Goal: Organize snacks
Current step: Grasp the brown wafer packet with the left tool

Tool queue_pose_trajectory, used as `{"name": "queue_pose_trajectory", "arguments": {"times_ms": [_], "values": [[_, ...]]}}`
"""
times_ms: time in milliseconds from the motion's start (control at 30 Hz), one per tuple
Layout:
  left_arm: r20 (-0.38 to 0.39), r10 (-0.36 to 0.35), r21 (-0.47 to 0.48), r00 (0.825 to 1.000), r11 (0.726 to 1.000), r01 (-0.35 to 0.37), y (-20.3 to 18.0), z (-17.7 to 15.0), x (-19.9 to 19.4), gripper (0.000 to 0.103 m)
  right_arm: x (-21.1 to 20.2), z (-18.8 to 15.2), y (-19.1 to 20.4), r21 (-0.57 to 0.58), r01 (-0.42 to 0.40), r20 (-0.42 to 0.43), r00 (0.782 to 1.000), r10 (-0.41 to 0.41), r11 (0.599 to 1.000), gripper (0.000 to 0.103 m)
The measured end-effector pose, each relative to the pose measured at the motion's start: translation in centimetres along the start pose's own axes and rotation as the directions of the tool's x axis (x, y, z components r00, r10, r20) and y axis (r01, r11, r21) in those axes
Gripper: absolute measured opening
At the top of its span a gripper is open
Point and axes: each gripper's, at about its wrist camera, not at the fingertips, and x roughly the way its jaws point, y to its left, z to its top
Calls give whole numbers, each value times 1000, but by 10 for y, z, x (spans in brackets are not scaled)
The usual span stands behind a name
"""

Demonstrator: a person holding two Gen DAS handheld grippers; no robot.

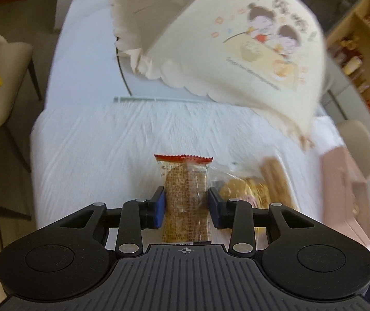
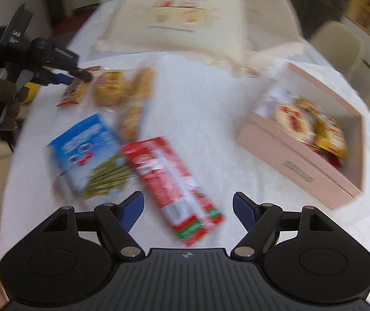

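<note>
My left gripper [image 1: 186, 208] is shut on a clear-wrapped brown cracker bar [image 1: 186, 197] with a red top seam, just above the white tablecloth; it also shows in the right wrist view [image 2: 74, 90]. More clear-wrapped biscuits [image 1: 252, 189] lie to its right. My right gripper [image 2: 188, 211] is open and empty, its pads either side of a red snack pack [image 2: 169, 178]. A blue snack pack [image 2: 89, 153] lies to the left of it. A pink box [image 2: 296, 155] holding several snacks sits at the right.
A cream mesh food cover [image 1: 226, 44] with a cartoon print stands at the back of the table. Beige chairs [image 1: 6, 77] ring the table. A wooden shelf [image 1: 366, 51] with goods is at the far right. The left gripper's body [image 2: 42, 51] is at the table's left.
</note>
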Motion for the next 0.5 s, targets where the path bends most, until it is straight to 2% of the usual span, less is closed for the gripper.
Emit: {"name": "queue_pose_trajectory", "arguments": {"times_ms": [100, 233, 267, 367, 500], "values": [[3, -36, -55, 999, 998, 37, 8, -28, -29, 39, 18, 1, 26, -63, -101, -32, 995, 100, 993, 76], [32, -56, -135, 998, 989, 60, 15, -56, -62, 39, 49, 8, 62, -122, -212, -96, 975, 201, 970, 76], [41, -54, -146, 998, 988, 59, 15, -62, -70, 39, 54, 10, 67, -138, -201, -90, 978, 189, 970, 76], [59, -43, -171, 997, 984, 52, 16, -74, -88, 39, 62, 24, 78, -201, -128, 0, 991, 131, 971, 74], [60, -41, -199, 997, 979, 52, 16, -89, -105, 39, 74, 48, 73, -144, -188, 10, 982, 191, 972, 75]]}}
